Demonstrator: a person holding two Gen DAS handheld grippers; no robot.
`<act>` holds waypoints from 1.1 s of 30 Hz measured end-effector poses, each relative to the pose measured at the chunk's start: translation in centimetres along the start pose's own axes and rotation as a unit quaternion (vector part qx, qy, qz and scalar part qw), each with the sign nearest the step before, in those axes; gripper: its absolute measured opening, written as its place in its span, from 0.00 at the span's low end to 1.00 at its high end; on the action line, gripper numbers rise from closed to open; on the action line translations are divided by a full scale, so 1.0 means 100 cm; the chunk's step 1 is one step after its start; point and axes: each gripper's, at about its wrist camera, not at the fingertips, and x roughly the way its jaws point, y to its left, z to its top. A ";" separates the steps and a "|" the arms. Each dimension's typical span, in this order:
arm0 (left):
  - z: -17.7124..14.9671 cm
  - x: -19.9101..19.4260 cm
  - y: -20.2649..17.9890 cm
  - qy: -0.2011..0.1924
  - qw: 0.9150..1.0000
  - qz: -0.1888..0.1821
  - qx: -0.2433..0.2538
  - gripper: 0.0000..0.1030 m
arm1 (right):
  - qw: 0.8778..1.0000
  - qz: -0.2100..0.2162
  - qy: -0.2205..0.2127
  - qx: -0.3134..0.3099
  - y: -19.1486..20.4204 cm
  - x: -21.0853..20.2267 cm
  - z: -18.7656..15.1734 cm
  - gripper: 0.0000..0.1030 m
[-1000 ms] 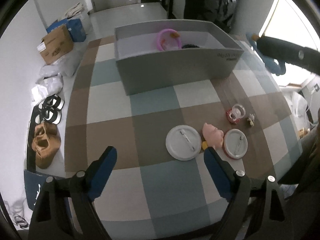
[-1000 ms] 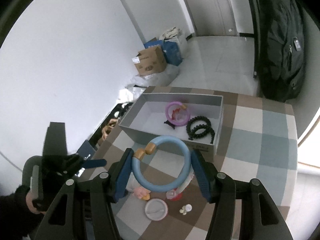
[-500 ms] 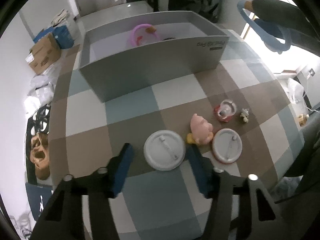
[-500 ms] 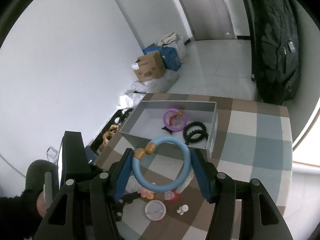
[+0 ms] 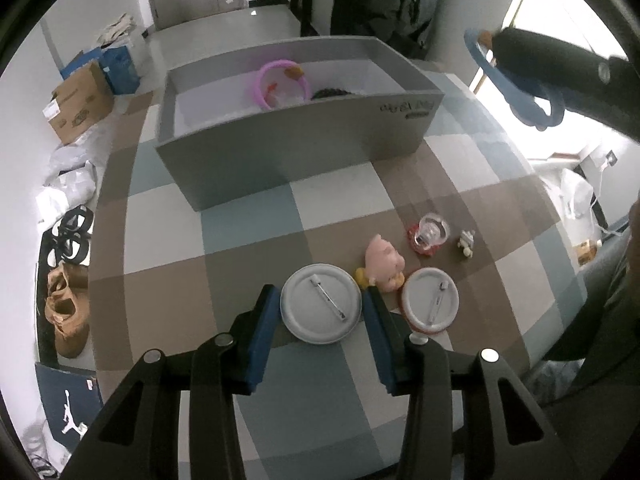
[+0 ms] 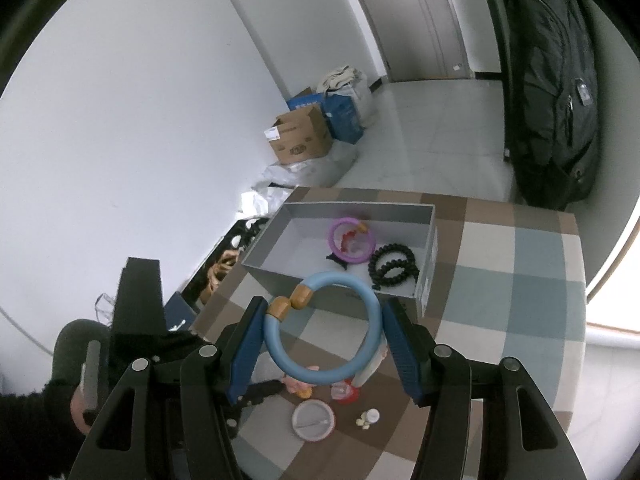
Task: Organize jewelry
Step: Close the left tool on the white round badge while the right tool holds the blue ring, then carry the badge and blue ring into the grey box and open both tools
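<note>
My right gripper (image 6: 322, 330) is shut on a blue bangle (image 6: 370, 300) with gold beads and holds it high above the table, near the grey box (image 6: 424, 216). The bangle also shows in the left wrist view (image 5: 516, 100). The box (image 5: 280, 152) holds a purple bangle (image 5: 266, 80) and a black bead bracelet (image 6: 394, 266). My left gripper (image 5: 320, 300) is open, low over the table, its fingers on either side of a white round pin badge (image 5: 321, 303). A pink pig figure (image 5: 384, 262), a second badge (image 5: 430, 302), a red brooch (image 5: 428, 234) and a small charm (image 5: 466, 240) lie to its right.
The table has a checked brown, blue and white cloth (image 5: 248, 224). A black backpack (image 6: 552, 80) stands behind the table. Cardboard boxes (image 6: 298, 140), bags and shoes (image 5: 66, 304) lie on the floor to the left.
My left gripper moved forward and down and its fingers narrowed until they flank the white badge. My right gripper rose with the blue bangle.
</note>
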 end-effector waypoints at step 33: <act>0.043 -0.044 0.033 -0.127 0.982 -0.080 -0.119 0.36 | 1.000 -0.003 -0.015 0.013 0.001 0.013 0.015 0.56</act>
